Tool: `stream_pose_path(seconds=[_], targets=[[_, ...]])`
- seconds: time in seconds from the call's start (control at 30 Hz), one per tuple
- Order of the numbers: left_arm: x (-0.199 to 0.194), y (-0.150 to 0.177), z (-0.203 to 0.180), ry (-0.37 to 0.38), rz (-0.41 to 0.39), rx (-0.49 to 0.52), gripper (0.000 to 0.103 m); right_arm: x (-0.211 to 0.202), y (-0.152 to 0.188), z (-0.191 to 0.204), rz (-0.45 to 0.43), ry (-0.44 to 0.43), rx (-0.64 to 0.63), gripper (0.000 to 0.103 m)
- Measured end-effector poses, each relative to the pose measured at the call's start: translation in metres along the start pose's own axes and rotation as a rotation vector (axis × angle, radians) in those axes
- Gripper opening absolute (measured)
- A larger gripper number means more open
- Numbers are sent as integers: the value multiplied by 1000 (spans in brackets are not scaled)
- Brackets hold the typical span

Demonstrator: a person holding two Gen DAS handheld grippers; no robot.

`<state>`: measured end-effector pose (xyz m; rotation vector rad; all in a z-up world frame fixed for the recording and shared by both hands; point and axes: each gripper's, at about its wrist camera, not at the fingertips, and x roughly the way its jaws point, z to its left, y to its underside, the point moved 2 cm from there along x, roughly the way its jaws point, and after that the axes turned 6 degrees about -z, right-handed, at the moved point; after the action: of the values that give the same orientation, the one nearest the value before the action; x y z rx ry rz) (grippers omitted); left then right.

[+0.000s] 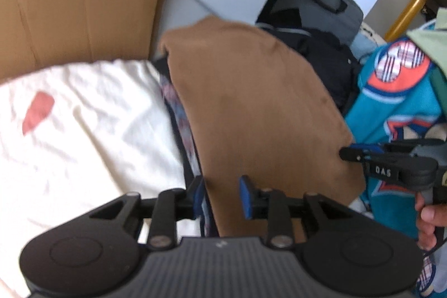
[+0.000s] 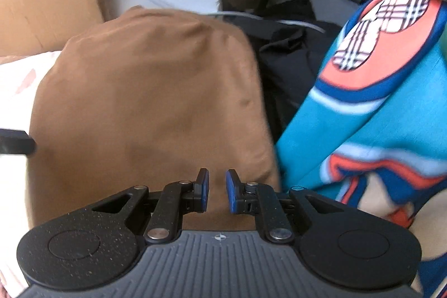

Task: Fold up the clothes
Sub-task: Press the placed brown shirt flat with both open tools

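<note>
A folded brown garment [image 1: 251, 102] lies on top of a dark patterned garment [image 1: 178, 113], which peeks out along its left edge. My left gripper [image 1: 220, 197] is open, its fingers on either side of the brown garment's near left edge. My right gripper [image 2: 217, 192] is open over the brown garment's [image 2: 151, 91] near right edge. It also shows in the left wrist view [image 1: 352, 152], at the garment's right edge. The left gripper's fingertip [image 2: 19, 144] shows at the left in the right wrist view.
A white cloth with a pink mark [image 1: 69, 130] lies left of the garments. A cardboard box [image 1: 83, 10] stands behind it. A teal patterned blanket [image 2: 363, 116] lies to the right. Dark bags [image 1: 321, 13] and black cloth sit at the back right.
</note>
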<state>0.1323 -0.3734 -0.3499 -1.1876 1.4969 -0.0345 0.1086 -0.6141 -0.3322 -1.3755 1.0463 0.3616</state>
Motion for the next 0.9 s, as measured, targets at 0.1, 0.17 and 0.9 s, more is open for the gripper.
stream_pose_path(seconds=[0.1,0.17,0.9], targets=[[6,11,-1,7,23,-20,31,2,7,7,18,-7,3,20],[9,17,-1,17,38,-32,33,4,11,10,29,-8,6,20],[6,56,6,118,122,-82,6,15,41,9,81,5,-9,20]])
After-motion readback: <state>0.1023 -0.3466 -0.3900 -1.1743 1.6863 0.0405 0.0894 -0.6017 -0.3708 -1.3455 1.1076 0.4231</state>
